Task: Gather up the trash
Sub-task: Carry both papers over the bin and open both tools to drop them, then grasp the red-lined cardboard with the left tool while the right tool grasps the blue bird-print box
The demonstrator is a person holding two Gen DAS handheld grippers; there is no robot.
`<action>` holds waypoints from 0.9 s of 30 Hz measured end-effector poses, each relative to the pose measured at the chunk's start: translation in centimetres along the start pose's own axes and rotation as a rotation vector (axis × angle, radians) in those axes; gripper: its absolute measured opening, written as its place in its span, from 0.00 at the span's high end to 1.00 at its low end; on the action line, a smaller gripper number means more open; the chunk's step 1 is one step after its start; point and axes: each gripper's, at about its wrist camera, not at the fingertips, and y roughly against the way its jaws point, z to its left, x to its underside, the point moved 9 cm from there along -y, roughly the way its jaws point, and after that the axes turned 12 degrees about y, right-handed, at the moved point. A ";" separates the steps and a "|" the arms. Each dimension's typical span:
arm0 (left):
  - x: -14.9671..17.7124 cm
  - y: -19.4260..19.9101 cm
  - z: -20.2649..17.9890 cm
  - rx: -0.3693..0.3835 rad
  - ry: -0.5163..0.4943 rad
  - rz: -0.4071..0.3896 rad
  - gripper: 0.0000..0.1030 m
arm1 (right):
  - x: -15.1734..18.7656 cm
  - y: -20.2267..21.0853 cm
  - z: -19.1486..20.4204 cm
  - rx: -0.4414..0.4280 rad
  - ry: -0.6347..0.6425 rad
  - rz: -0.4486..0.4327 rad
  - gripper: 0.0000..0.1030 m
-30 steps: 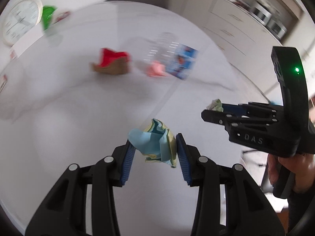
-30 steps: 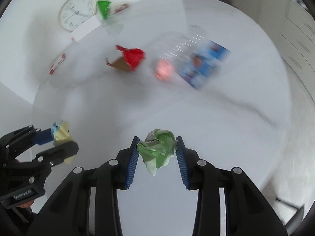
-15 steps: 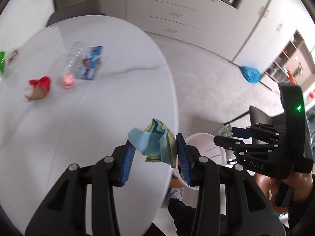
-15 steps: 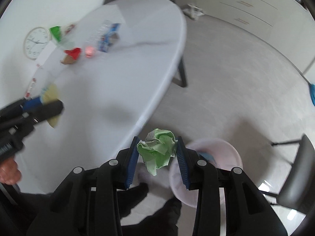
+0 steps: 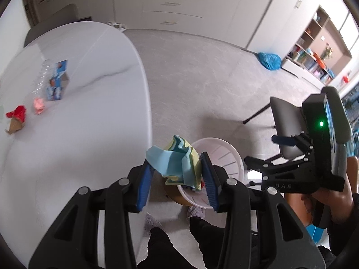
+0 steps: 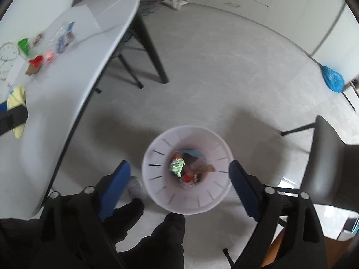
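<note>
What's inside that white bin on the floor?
The white bin holds a crumpled green paper on top, with red, blue and brown scraps beside it. Anything underneath is covered.

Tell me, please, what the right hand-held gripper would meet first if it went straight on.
Probably the white bin on the floor: the open right hand-held gripper points into its mouth, with nothing visible between.

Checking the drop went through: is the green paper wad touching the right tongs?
Apart. The right wrist view shows the green paper wad lying inside the bin, with the right tongs open wide above it.
</note>
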 end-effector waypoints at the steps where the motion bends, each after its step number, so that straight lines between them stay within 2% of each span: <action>1: 0.1 -0.2 -0.5 0.002 -0.010 0.005 0.60 | 0.2 0.2 -0.7 0.014 -0.015 -0.002 0.08; 8: 0.5 -1.6 -5.0 0.055 -0.096 0.047 0.60 | 0.9 1.5 -4.2 0.046 -0.078 -0.017 0.07; 14: 0.9 -2.2 -7.7 0.067 -0.174 0.055 0.60 | 1.3 2.0 -5.7 0.061 -0.109 -0.030 0.07; 15: 1.0 -2.3 -8.0 0.069 -0.186 0.058 0.57 | 1.5 2.0 -5.9 0.063 -0.112 -0.030 0.07; 19: 1.1 -2.0 -8.7 0.069 -0.216 0.051 0.20 | 1.8 2.2 -6.4 0.067 -0.123 -0.032 0.07; 24: 1.0 -1.5 -9.3 0.076 -0.230 0.042 0.10 | 1.9 2.1 -6.5 0.069 -0.133 -0.030 0.07; 27: 0.8 -1.4 -9.2 0.080 -0.224 0.040 0.08 | 1.8 2.2 -6.4 0.070 -0.134 -0.030 0.06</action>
